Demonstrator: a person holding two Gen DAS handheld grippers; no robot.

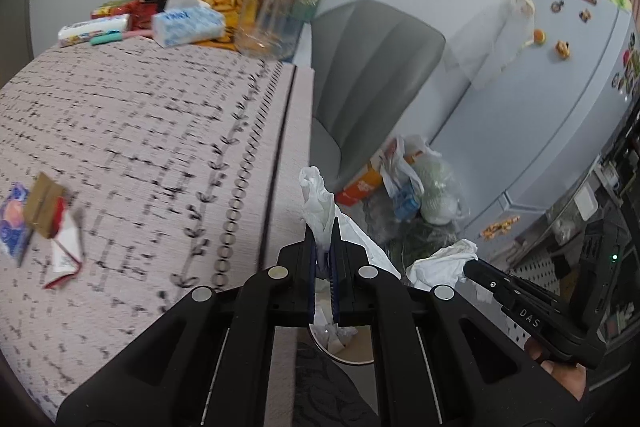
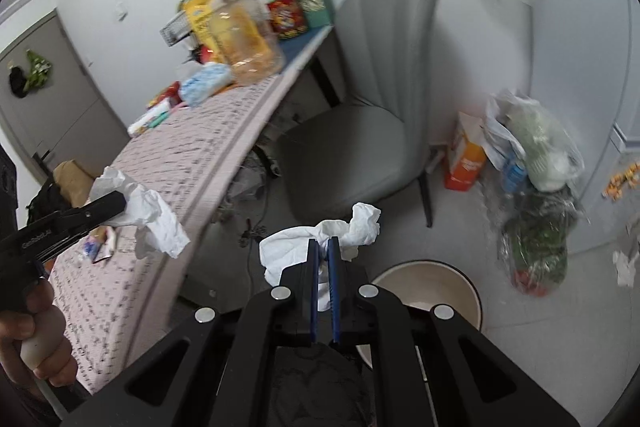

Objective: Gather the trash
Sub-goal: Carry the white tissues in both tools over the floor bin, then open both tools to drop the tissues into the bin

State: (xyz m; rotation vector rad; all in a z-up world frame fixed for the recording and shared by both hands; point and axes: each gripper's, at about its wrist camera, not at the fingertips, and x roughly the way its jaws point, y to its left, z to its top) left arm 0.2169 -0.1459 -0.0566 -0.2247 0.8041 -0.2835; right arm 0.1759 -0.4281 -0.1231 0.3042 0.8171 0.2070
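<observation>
The left gripper pinches a crumpled white tissue past the table edge, the right gripper clamps another white tissue, both above the round trash bin on the floor.

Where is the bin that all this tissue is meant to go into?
The round bin stands on the floor, low right in the right wrist view, just beyond the right gripper, in front of the grey chair.
</observation>
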